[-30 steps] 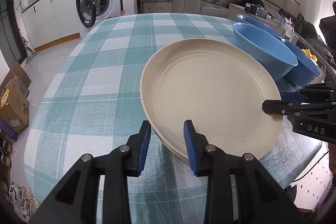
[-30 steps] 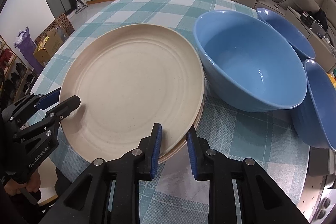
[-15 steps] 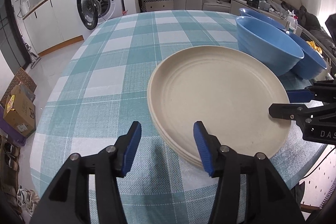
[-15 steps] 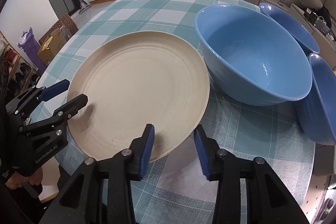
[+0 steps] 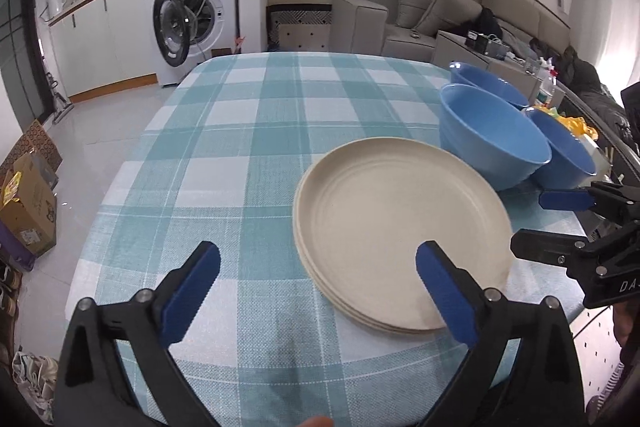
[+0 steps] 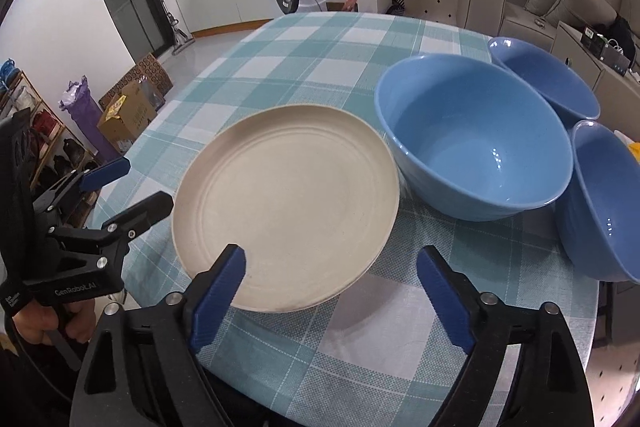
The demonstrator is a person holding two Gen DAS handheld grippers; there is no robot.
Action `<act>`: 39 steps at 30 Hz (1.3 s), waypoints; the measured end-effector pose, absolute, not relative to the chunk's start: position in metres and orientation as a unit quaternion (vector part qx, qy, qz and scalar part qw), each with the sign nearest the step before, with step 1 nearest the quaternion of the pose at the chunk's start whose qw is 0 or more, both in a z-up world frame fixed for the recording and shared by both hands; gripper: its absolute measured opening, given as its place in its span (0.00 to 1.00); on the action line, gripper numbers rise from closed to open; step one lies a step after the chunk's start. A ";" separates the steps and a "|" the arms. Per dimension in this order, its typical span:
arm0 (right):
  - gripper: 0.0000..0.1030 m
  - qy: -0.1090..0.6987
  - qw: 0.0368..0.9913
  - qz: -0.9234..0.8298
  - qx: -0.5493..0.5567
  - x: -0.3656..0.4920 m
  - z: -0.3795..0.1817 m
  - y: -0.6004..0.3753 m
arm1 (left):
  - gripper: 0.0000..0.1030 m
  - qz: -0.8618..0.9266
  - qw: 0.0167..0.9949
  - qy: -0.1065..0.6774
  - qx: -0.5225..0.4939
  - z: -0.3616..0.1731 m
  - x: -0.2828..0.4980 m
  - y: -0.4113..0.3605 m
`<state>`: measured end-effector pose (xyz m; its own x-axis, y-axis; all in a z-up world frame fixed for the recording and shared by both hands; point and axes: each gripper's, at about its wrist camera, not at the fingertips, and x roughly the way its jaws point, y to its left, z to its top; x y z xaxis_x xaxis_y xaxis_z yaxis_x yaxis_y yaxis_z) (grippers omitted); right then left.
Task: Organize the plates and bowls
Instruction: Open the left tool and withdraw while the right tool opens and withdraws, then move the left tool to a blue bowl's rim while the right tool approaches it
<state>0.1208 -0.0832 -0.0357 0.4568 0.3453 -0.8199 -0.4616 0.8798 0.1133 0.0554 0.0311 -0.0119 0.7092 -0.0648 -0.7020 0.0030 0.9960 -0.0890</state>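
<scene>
Left wrist view shows the cream plates (image 5: 400,227) already gathered into one neat stack on the checked tablecloth (image 5: 248,147), near the table's edge closest to the person; at the stack's near rim three layered edges can be counted. That part of the job looks done. The left gripper (image 5: 316,267) has just been opening and now stands spread wide with nothing between its blue pads, one pad hanging over the stack's near rim without touching it, the other over bare cloth. The right gripper (image 6: 332,275) has likewise just been opening and is spread wide and empty, one pad above the plate rim and one over the cloth beside it.

What seems left is the bowls. The big blue bowl (image 6: 472,139) sits upright just beside the plate stack, its wall nearly touching the plates' rim. Two smaller blue bowls, the far bowl (image 6: 548,83) and the side bowl (image 6: 604,199), stand close behind and beside it, each on its own and none nested. My guess is that these should go one inside another, as the plates have.

The plates are matte, pale cream, shallow, with faint concentric rings round a flat centre, and look clean. The bowls are glossy, deep and steep-walled, smooth light blue inside and empty, with small highlights on the glaze
</scene>
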 end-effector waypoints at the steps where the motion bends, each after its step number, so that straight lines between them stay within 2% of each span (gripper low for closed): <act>1: 0.93 0.461 0.853 0.239 -0.059 0.119 -0.032 -0.086 | 0.99 -0.025 0.925 0.377 -0.043 -0.008 0.055 0.030; 3: 0.99 0.452 0.858 0.239 -0.052 0.116 -0.024 -0.091 | 1.00 -0.035 0.927 0.370 -0.050 -0.003 0.054 0.029; 19: 0.99 0.395 0.893 0.216 -0.026 0.095 0.042 -0.149 | 1.00 -0.063 0.932 0.354 -0.038 0.035 0.069 0.004; 39: 0.99 0.361 0.919 0.157 -0.014 0.112 0.111 -0.227 | 1.00 -0.127 0.932 0.338 0.001 0.084 0.127 -0.056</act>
<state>0.1123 -0.2268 0.1112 0.6894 0.2787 -0.6686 -0.2995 0.9501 0.0873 0.1265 -0.0562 0.0841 0.7388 -0.2363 -0.6311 0.2383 0.9676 -0.0834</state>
